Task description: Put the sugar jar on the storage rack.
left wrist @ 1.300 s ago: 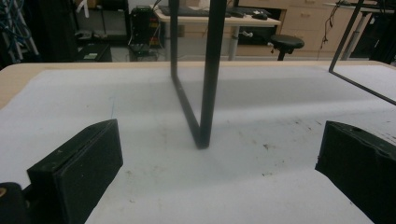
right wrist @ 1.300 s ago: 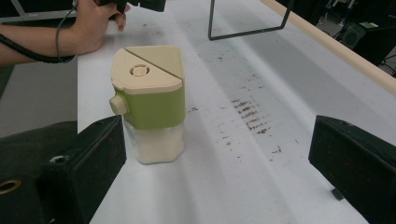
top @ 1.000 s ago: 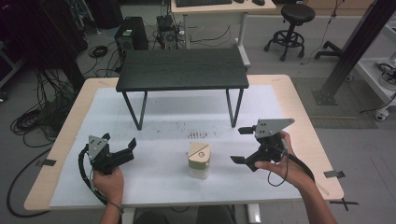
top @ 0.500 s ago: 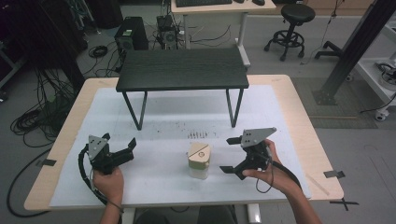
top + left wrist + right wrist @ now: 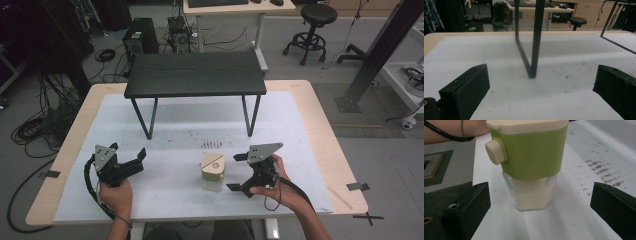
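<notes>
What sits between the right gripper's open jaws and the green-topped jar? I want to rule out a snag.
Nothing: in the right gripper view, bare white table cover runs from the right gripper to the jar.

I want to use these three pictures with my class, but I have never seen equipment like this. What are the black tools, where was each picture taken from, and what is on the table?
A person sits at a table covered by a white mat and holds a two-jaw tool in each hand. The top picture comes from a fixed camera above, looking down: the left hand-held gripper is at its left, the right hand-held gripper at its right. The other two pictures come from small cameras riding on the tools, looking out between their black jaws.

On the mat stand a small black bench and a jar with a green and cream dispenser top and white grains in its clear base. The left tool's camera faces a bench leg. The right tool's camera faces the jar, which stands between its open jaws, untouched. Nothing is held.
</notes>
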`<state>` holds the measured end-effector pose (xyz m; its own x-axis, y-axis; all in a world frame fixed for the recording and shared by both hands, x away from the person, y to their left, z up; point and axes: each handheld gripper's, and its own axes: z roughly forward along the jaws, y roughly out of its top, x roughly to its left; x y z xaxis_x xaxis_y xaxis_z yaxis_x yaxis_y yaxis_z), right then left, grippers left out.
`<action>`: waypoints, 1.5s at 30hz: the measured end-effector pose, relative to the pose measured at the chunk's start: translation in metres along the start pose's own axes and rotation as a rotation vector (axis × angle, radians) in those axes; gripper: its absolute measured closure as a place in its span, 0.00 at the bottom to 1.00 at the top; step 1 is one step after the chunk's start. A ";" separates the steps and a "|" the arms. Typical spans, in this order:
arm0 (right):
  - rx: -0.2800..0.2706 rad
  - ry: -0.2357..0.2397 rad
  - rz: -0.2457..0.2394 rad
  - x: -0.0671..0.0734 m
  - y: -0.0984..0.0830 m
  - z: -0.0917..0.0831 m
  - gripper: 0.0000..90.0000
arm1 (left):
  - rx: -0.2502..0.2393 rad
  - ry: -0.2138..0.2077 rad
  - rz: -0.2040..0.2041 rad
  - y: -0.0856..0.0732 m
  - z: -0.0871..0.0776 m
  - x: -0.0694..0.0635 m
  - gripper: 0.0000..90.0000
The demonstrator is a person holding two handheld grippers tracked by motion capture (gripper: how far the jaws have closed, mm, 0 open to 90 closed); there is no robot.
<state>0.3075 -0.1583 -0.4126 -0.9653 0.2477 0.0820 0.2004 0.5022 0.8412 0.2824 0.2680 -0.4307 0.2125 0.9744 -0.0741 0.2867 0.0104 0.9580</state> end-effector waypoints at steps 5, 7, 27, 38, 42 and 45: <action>-0.007 0.006 -0.005 0.000 0.001 0.007 0.03 | -0.002 0.001 0.001 0.000 0.000 0.000 0.00; -0.005 0.006 -0.006 0.000 0.002 0.010 0.03 | -0.001 0.001 0.000 0.000 0.000 0.000 0.01; -0.023 0.041 -0.010 0.003 0.004 0.037 0.03 | 0.001 0.002 -0.001 0.000 0.000 0.000 0.01; -0.038 0.046 -0.005 0.003 0.006 0.046 0.03 | -0.001 0.003 -0.002 0.000 0.000 0.000 0.01; -0.043 0.051 -0.008 0.003 0.007 0.048 0.03 | -0.001 0.003 -0.002 0.000 0.000 0.000 0.01; -0.042 0.056 -0.009 0.002 0.008 0.050 0.03 | 0.000 0.003 -0.002 0.000 0.000 0.000 0.01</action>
<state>0.3151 -0.1124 -0.4324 -0.9752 0.1961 0.1029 0.1854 0.4683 0.8639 0.2823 0.2683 -0.4308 0.2094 0.9749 -0.0753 0.2870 0.0124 0.9579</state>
